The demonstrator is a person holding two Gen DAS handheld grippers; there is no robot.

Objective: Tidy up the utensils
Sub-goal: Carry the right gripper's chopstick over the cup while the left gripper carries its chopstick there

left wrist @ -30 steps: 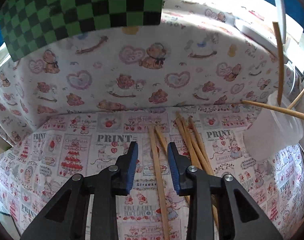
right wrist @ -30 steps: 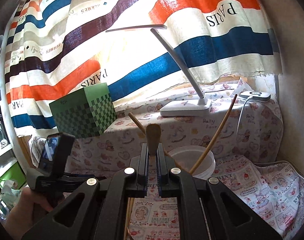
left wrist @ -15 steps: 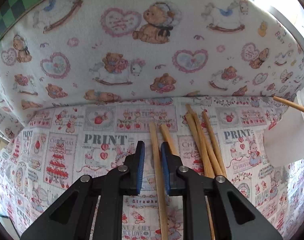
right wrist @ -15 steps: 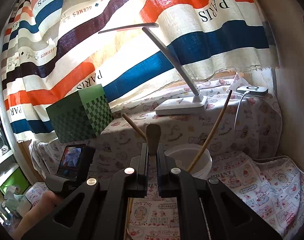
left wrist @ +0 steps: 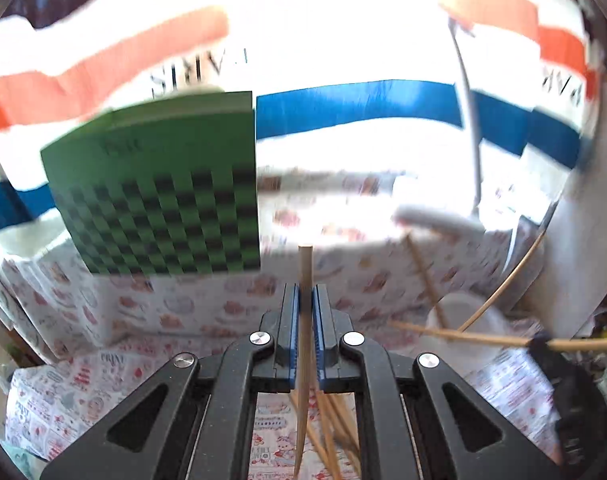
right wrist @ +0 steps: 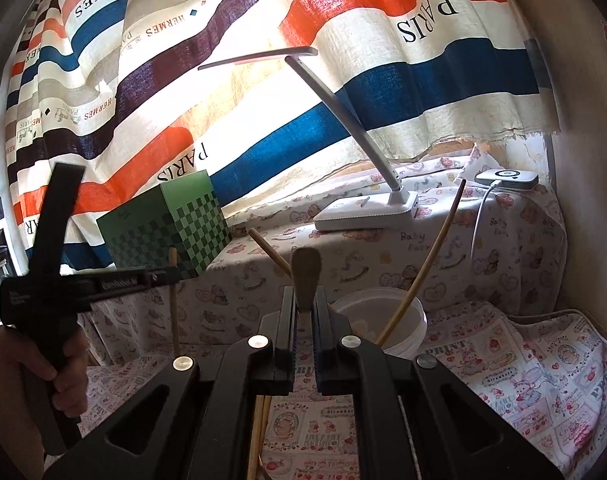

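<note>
left gripper [left wrist: 306, 308]: jaws just closed, now clamped on a chopstick [left wrist: 304, 264], lifted off the cloth
right gripper [right wrist: 304, 308]: clamped on a flat wooden utensil [right wrist: 306, 270], just left of the white cup [right wrist: 407, 330]
loose chopsticks [left wrist: 335, 424]: on the cloth, left of the cup
cup: two sticks standing in it

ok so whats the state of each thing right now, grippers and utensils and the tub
left gripper: just closed, shut on a chopstick, lifted off the cloth
right gripper: shut on a wooden spoon
tub: upright, open, two sticks leaning in it
loose chopsticks: lying on the cloth
lamp: looks off
</note>
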